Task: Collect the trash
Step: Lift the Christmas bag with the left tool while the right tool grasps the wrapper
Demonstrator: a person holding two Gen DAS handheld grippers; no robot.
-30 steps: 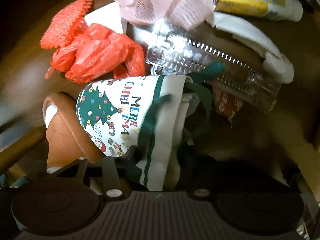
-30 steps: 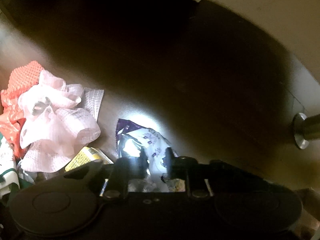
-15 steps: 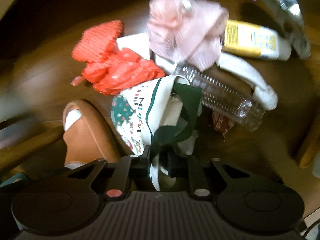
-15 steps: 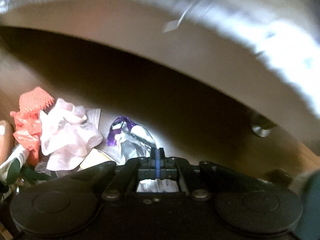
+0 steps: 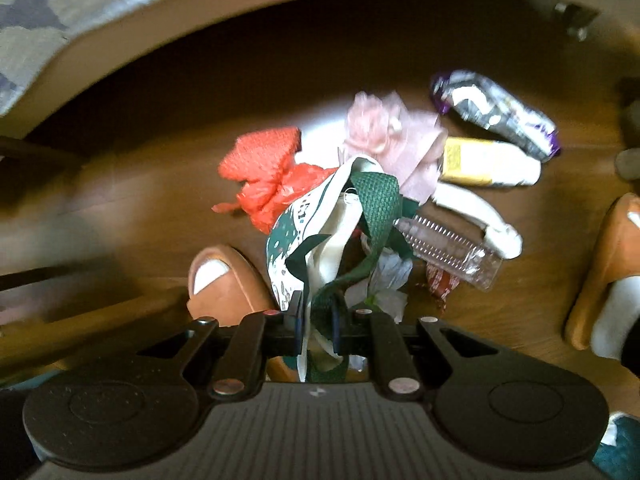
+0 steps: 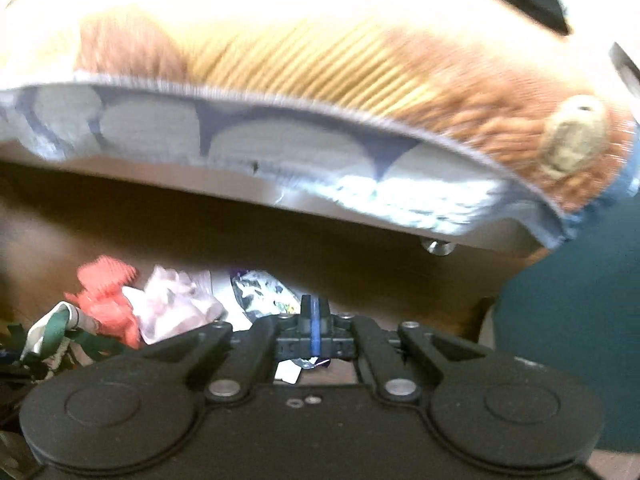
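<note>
Left wrist view: wood floor (image 5: 140, 200) fills most of the frame, with the underside edge of a piece of furniture (image 5: 120, 36) arcing over the top. Tan slipper (image 5: 600, 272) at right edge, another slipper (image 5: 224, 284) just left of the claw. Trash pile sits mid-frame on the floor: Christmas tote bag (image 5: 292, 248) with green strap (image 5: 378, 200), red plastic bag (image 5: 276, 192) and red mesh (image 5: 260, 152) behind it, pink netting (image 5: 392, 136), clear plastic bottle (image 5: 448, 248) lying on its side, white curved piece (image 5: 476, 212), yellow-label tube (image 5: 488, 162), purple foil wrapper (image 5: 496, 112) farthest right.

Left gripper (image 5: 316, 328): jaws nearly closed, pinching the tote bag's fabric and strap; the bag hangs out from the fingers over the pile.

Right wrist view, blurred: patterned cushion/fabric (image 6: 320, 64) with a grey-scalloped edge covers the upper half, teal surface (image 6: 568, 320) at right, small metal knob (image 6: 438, 246) under the furniture edge. Same pile low left: red mesh (image 6: 106, 276), pink netting (image 6: 176, 300), tote bag (image 6: 52, 328), purple foil wrapper (image 6: 264, 292).

Right gripper (image 6: 314, 328): fingers pressed together, blue pad visible between them. Scrap of wrapper (image 6: 316, 362) shows just below the fingers; can't tell if it's actually clamped.
</note>
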